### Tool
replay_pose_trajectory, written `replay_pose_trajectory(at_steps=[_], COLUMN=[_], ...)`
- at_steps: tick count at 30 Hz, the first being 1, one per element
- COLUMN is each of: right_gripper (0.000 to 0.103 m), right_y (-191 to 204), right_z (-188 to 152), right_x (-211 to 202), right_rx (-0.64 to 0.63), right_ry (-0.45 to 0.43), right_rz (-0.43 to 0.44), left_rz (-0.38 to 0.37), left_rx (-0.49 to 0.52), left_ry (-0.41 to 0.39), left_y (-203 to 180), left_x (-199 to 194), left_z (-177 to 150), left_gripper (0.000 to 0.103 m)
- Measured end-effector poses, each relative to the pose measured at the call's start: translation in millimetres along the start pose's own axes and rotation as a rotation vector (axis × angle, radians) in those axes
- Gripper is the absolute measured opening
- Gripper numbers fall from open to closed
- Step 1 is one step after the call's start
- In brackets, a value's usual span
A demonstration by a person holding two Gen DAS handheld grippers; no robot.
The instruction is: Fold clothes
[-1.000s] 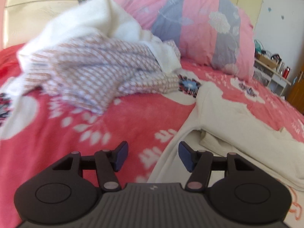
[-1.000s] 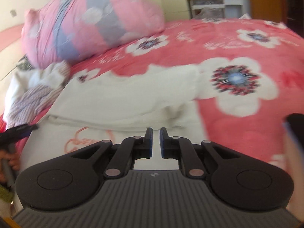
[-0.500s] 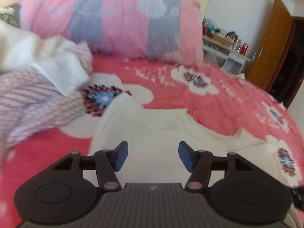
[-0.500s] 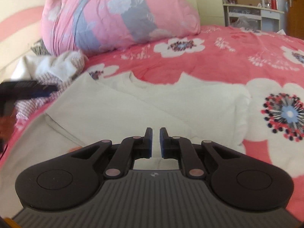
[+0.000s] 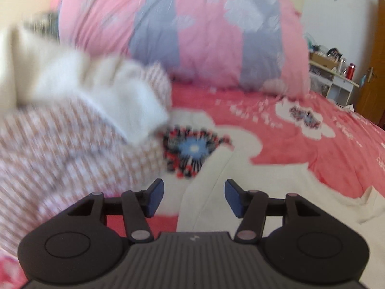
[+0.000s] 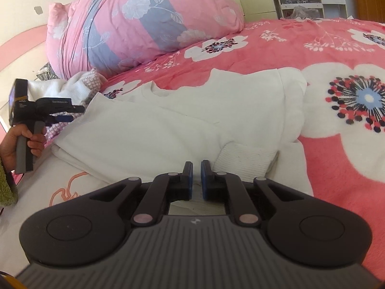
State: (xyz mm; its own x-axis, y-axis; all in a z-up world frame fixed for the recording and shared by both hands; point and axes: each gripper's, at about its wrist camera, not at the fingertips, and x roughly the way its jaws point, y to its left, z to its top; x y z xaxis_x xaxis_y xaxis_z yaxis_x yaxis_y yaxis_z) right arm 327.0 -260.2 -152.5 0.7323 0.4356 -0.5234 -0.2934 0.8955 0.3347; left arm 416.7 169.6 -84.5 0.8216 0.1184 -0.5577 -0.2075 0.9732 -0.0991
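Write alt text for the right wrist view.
A shut right tool hovers over a white shirt spread on a pink floral blanket. At far left a hand holds the left tool by a clothes pile, a pink-and-grey pillow behind.

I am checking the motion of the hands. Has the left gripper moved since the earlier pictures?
Yes. The left gripper swung from the checked garment rightward to the white sweatshirt's edge, by the blue-centred flower on the blanket.
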Motion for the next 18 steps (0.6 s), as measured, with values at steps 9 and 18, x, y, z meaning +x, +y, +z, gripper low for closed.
replay_pose_trajectory(at_steps=[9, 18], right_gripper=[0.006, 0.006], right_y=[-8, -16], right_z=[0, -2], right_x=[1, 1], right_rx=[0.046, 0.089], right_ry=[-0.009, -0.019], right_rz=[0.041, 0.08], left_rz=[-0.043, 0.088], left_rx=[0.126, -0.088], left_ry=[0.086, 0.101], left_y=[-47, -6], left_x=[43, 85], left_z=[0, 17], left_gripper=[0.059, 0.065])
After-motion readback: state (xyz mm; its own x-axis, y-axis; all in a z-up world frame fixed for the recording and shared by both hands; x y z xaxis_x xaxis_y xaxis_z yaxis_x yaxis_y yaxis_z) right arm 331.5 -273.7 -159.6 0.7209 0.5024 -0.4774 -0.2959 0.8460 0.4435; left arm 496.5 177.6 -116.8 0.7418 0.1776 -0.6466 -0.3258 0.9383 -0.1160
